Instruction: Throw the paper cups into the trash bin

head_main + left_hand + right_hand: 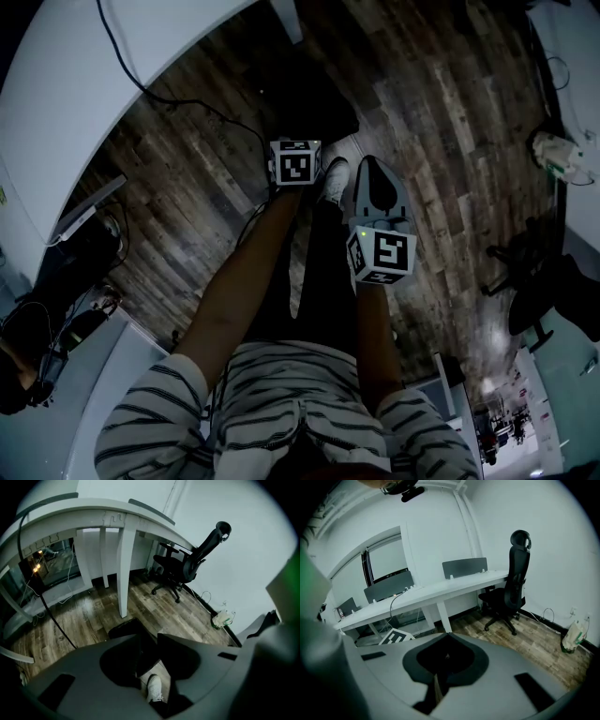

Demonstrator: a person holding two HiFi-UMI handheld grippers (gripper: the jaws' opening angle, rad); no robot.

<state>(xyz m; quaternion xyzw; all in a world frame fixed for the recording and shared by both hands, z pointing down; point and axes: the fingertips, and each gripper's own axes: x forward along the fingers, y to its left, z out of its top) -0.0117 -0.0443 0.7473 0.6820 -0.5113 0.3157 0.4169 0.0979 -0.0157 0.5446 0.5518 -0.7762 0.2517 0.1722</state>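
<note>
Left gripper (148,641) slightly open, right gripper (446,641) closed, both empty above the wooden floor (450,141). No paper cups in view; presumably light and crushable, best grasped gently across the sidewall.

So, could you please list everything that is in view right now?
desk: one, white, along the wall
desk screens: at least two, grey, on the desk
office chair: one, black, at the desk's end
cable: one, black, from desk to floor
bag: one, whitish, on the floor by the wall
dark object: one, black, on the floor ahead of the shoe
floor: brown wooden planks
paper cups: none visible
shoe: one, white, on the floor
shirt: one, striped
left gripper: grey, jaws slightly apart, nothing between
right gripper: grey, jaws together, empty
</note>
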